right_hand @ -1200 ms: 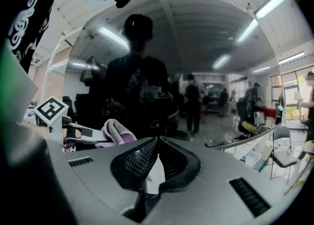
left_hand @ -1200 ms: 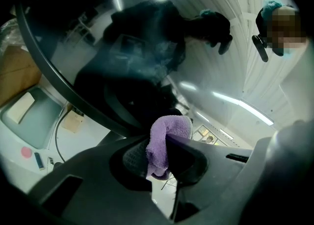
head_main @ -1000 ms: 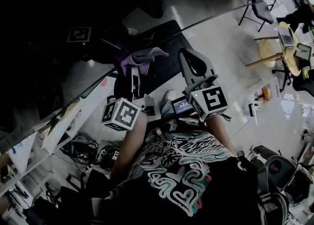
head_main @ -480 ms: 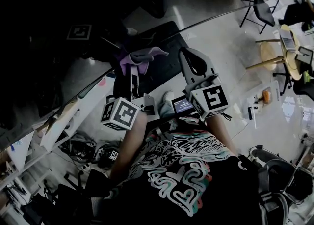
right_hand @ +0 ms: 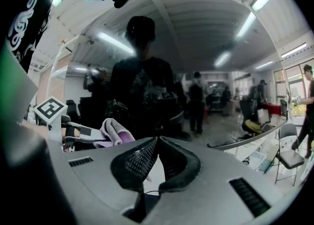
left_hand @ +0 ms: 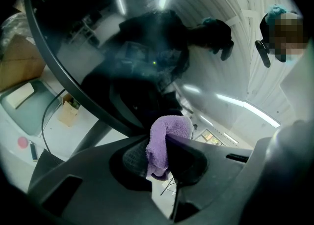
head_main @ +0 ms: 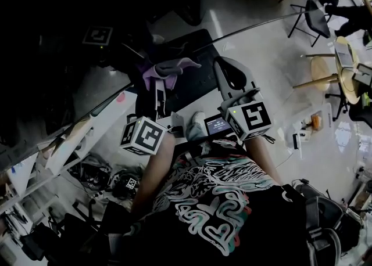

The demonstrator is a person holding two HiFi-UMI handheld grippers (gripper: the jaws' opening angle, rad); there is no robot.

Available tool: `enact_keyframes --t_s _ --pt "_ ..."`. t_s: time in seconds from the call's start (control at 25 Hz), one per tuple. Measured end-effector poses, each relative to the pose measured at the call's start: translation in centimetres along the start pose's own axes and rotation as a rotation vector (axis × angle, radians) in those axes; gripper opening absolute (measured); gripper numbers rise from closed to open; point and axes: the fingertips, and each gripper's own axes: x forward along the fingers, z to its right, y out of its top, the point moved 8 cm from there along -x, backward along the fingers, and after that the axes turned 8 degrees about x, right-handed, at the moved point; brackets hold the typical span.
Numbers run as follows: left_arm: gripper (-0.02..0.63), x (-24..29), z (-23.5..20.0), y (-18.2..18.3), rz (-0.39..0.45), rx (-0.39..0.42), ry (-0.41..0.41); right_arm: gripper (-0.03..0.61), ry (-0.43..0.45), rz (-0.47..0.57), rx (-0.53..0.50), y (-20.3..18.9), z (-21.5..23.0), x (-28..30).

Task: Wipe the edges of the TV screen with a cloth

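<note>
The TV screen is a large dark glossy panel at the upper left, and its thin edge runs diagonally across the head view. My left gripper is shut on a purple cloth, which it holds at that edge. In the left gripper view the cloth is folded between the jaws, right beside the dark curved bezel. My right gripper is a little to the right of the cloth, shut with nothing in it. The right gripper view shows its jaws closed and the cloth to their left.
A square marker tag sits on the screen. Chairs and a round table stand on the floor at right. Cluttered shelving and cables lie below the screen at left. People stand in the room reflected in the screen.
Both grippers stay almost where they were, with the cloth still at the screen's edge. Only the head view has shifted slightly.
</note>
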Motion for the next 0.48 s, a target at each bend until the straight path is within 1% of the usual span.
enact_keyframes --t_s 0.08,0.2,0.36,0.48 --pt "0.063 0.0 0.2 -0.1 0.008 -0.004 0.000 0.032 0.002 0.003 0.001 0.0 0.3 -0.2" --pt "0.063 1.0 1.2 -0.8 0.010 -0.003 0.003 0.032 -0.001 0.020 0.010 0.1 2.0 -0.6" --pt "0.063 1.6 1.8 -1.2 -0.001 0.000 0.013 0.032 -0.018 0.014 0.014 -0.1 3.6 -1.2" --pt "0.063 2.7 2.8 -1.9 -0.003 -0.009 0.017 0.032 -0.035 0.018 0.025 0.1 5.6 -2.0"
